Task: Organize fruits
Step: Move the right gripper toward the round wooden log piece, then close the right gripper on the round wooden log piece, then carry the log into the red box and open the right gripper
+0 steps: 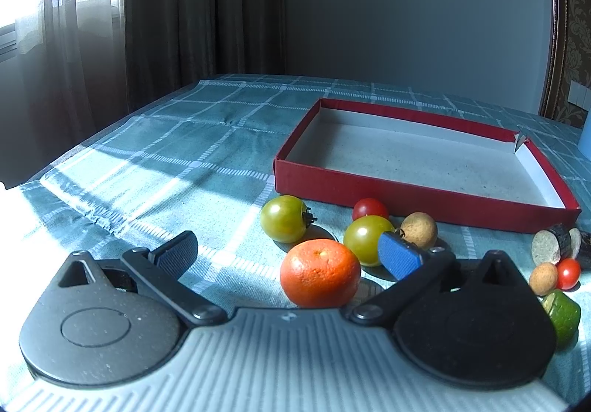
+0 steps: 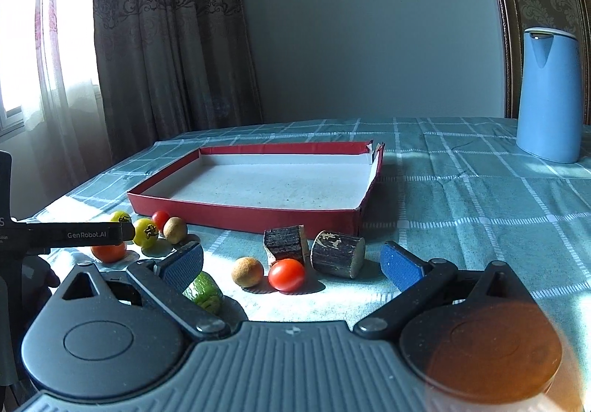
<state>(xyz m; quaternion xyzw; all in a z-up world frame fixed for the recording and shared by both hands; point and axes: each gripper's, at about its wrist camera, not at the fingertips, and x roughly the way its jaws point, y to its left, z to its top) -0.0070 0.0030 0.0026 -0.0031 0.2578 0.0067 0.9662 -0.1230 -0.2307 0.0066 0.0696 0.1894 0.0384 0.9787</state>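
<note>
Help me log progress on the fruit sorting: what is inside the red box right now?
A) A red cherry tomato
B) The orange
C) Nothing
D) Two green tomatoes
C: the red box shows only its bare white floor, while the orange and the tomatoes lie on the tablecloth in front.

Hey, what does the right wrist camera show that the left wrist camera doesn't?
Only the right wrist view shows the whole blue jug on the table's far right, the full bark-covered wood pieces, and the left claw seen from the side, reaching over the orange.

Only the left wrist view shows the orange whole and close, lying between the open left claw.

Both show the empty red box, green tomatoes, red cherry tomatoes, tan round fruits and a cut green piece on the checked cloth.
</note>
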